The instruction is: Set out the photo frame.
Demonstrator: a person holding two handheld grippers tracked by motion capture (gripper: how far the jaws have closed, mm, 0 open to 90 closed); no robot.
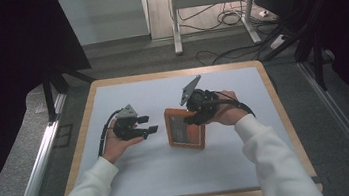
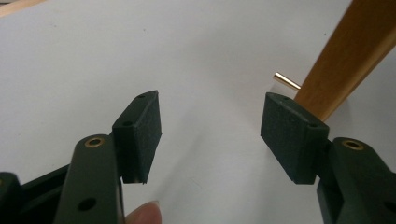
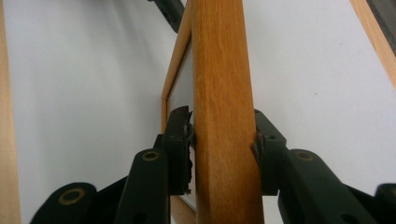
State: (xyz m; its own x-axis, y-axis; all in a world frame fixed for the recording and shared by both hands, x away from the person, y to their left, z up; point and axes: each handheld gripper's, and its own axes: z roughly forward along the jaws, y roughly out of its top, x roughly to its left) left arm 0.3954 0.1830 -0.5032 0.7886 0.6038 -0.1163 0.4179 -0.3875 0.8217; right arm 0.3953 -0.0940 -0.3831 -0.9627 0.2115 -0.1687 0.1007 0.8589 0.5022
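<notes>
The table (image 1: 122, 185) has a white top with a light wooden border. Two white-sleeved forearms enter from the bottom edge of the high view.

Left side: the left hand (image 1: 117, 144) holds the left gripper (image 1: 147, 124) just above the table surface, pointing toward the centre. Its jaws stand apart with nothing between them. In the left gripper view, the two black pads (image 2: 140, 135) are spread wide over bare white surface, and a fingertip (image 2: 144, 215) shows at the bottom edge. Past the right-hand pad, one wooden edge of the frame (image 2: 348, 51) rises at a slant, with a small brass-coloured pin (image 2: 286, 81) projecting from its side.

Centre: the wooden frame (image 1: 185, 129), an orange-brown rectangle with a pale inner panel, stands near the middle of the table, just right of the left gripper and apart from it. Whether its lower edge touches the table cannot be told.

Right side: the right hand (image 1: 227, 113) holds the right gripper (image 1: 191, 121) at the frame's upper right part. In the right gripper view, the right gripper (image 3: 224, 140) is clamped on the frame's wooden rail (image 3: 222, 93), one pad pressed against each face.
</notes>
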